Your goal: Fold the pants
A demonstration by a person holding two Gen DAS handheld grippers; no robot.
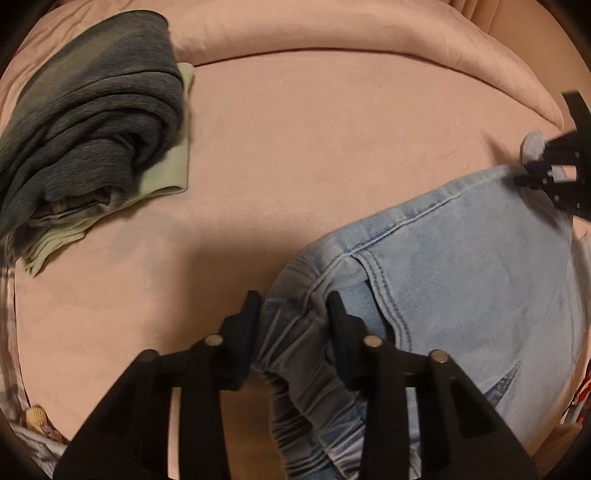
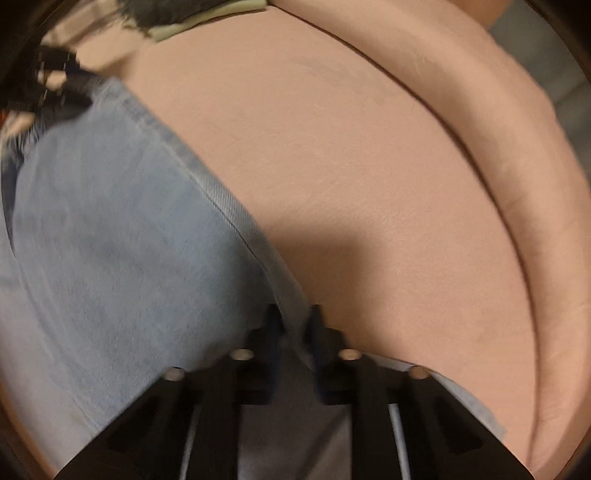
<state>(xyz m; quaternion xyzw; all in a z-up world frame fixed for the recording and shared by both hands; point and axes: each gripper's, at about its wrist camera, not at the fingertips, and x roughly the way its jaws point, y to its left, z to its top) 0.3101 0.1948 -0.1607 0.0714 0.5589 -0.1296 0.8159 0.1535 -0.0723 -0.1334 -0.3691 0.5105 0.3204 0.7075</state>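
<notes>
Both hand-held grippers clamped on jeans (image 1: pixel 461 266): left (image 1: pixel 293 306) on gathered waistband, lower centre; right (image 2: pixel 295 321) on hem edge. Fold just starting; earlier pile (image 1: pixel 88 122) upper left.

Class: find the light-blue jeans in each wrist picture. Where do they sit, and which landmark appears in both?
Left wrist view: light-blue jeans fill the lower right.
Right wrist view: the jeans fill the left half.
Shared landmark: the grey folded garment, upper left here, along the top edge there.
</notes>
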